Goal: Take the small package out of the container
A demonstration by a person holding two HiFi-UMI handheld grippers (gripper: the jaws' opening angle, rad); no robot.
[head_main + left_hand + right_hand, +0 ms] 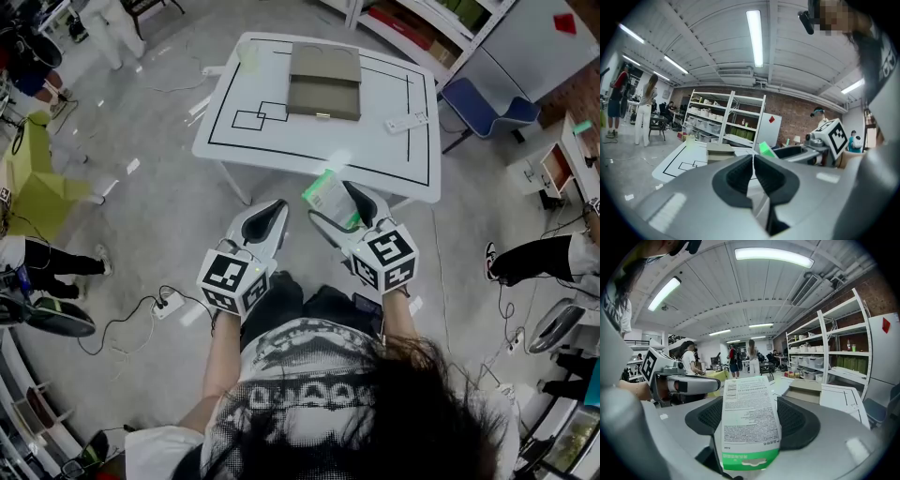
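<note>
Grey left gripper (pixel 753 169) is held low, jaws pressed together with nothing between them. Just to its right, the right gripper (pixel 751 420) is clamped on the small package (pixel 326 194), white with a green end, well apart from the tan container (pixel 323 81) on the white table (pixel 394 155).

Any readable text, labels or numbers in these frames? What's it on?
No text reads clearly.
small package: dense print on its white face, too small to read.
marker cubes: black square patterns only, no words.
red diamond on the white cabinet: no lettering.
</note>
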